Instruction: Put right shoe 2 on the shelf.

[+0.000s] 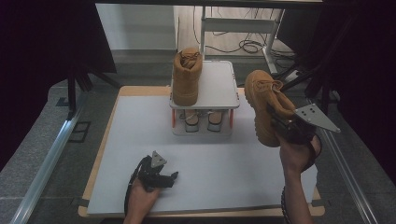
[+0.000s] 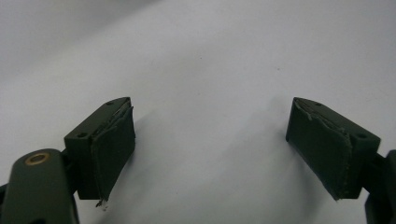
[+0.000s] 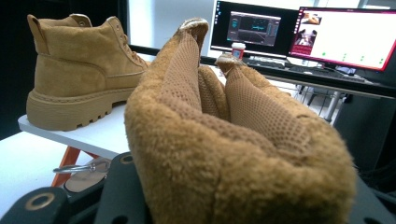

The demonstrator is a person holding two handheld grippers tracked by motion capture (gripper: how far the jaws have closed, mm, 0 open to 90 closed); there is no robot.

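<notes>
A wide white surface [image 1: 140, 154] is laid over a wooden board and takes up most of the high view. Toward its far edge a small white two-level rack [image 1: 219, 88] is set, carried on orange legs. On the rack's top shelf, at the left side, a tan suede boot [image 1: 187, 77] is stood upright on its sole, toe pointed toward the near side; in the right gripper view the same boot [image 3: 77, 70] is seen in profile on the shelf edge. On the lower shelf, beneath it, a pair of pale shoes [image 1: 201, 122] is tucked, only partly visible.

A second tan boot [image 1: 264, 105] is held in the air to the right of the rack, clear of the surface, tilted with its toe up and its sole turned toward the rack. It is pinched at its padded collar [image 3: 243, 154] by the fingers of the right gripper [image 1: 286, 128].

The left gripper [image 1: 161, 177] is rested low on the near part of the surface, well apart from both boots. Its fingers [image 2: 112, 144] are spread wide, with nothing but bare white surface between them.
</notes>
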